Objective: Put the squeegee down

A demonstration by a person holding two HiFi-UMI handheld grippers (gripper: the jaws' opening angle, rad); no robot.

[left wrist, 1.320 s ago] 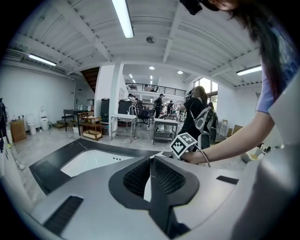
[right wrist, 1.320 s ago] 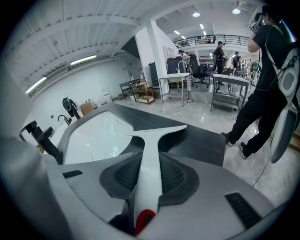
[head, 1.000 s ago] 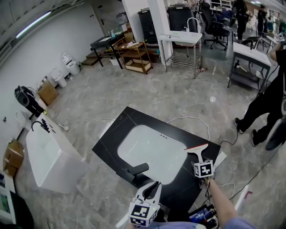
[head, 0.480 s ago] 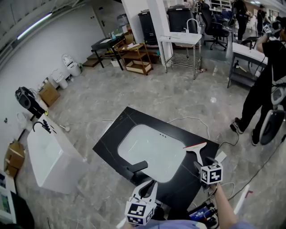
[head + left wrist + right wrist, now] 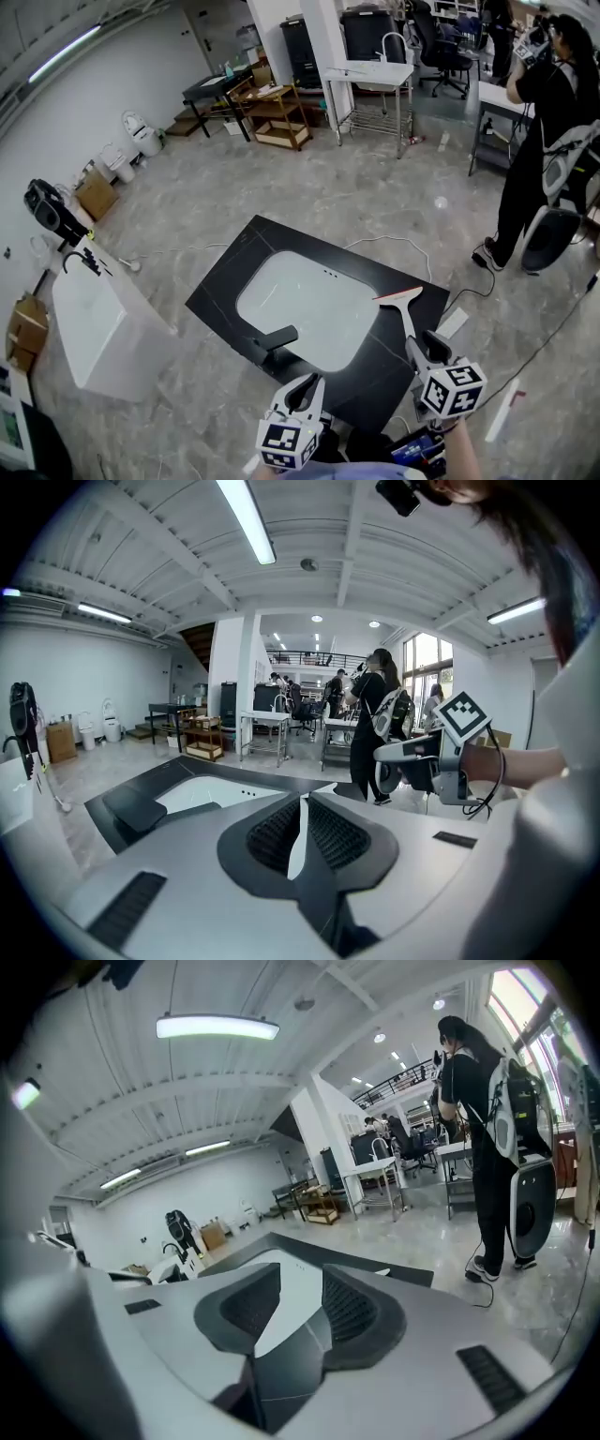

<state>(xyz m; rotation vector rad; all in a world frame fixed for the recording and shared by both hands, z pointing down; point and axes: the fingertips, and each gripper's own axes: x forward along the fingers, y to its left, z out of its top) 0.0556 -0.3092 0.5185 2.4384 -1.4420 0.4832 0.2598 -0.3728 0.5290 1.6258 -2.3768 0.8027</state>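
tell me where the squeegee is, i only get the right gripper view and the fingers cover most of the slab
Observer: The white-handled squeegee with the red blade lies flat on the black stone slab, right of the white rounded basin. The right gripper hovers by its handle end, fingers closing with nothing between them.
Operator: where's the left gripper
Observer: The left gripper hangs over the slab's near edge, fingers almost together, empty.
Operator: anything else on the slab
Observer: A black bar-shaped fitting lies at the basin's near rim.
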